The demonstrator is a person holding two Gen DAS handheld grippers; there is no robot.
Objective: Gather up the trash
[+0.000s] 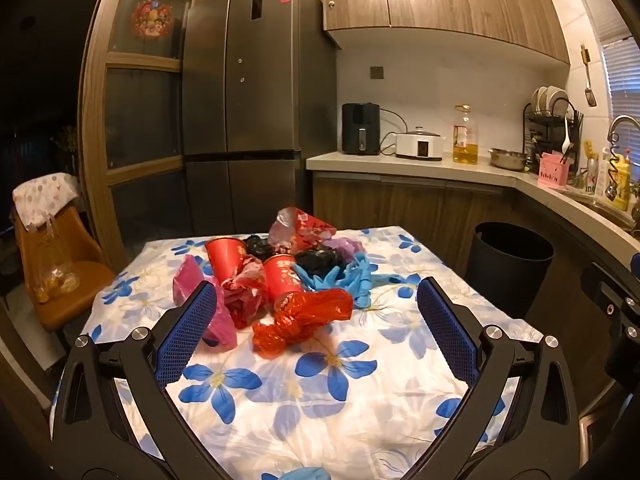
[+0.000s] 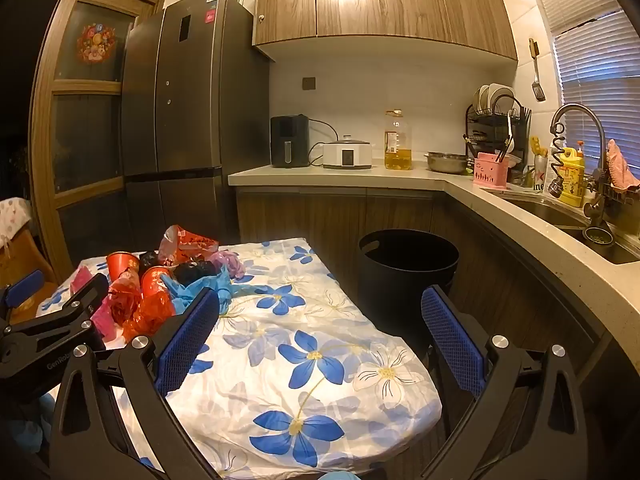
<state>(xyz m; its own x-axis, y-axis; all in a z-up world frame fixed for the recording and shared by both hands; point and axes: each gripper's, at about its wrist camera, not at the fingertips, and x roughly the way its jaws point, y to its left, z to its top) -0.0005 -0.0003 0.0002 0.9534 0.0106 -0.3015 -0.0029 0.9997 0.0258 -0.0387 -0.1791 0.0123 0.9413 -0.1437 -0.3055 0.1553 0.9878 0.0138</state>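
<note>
A pile of trash lies on the far half of the table (image 1: 320, 400), which has a flowered cloth: two red paper cups (image 1: 226, 258), a crumpled red plastic bag (image 1: 304, 316), a pink bag (image 1: 188, 284), blue gloves (image 1: 344, 278) and black bags (image 1: 320, 260). The pile also shows in the right wrist view (image 2: 160, 284). My left gripper (image 1: 316, 328) is open and empty, just in front of the red bag. My right gripper (image 2: 320, 336) is open and empty over the table's right edge. A black trash bin (image 1: 512, 264) stands on the floor right of the table (image 2: 408, 268).
A kitchen counter (image 2: 360, 176) with appliances, an oil bottle and a sink (image 2: 560, 216) runs behind and along the right. A dark fridge (image 1: 240, 120) stands behind the table. An orange chair (image 1: 56, 272) is at the left. A blue glove (image 1: 304, 474) lies at the near edge.
</note>
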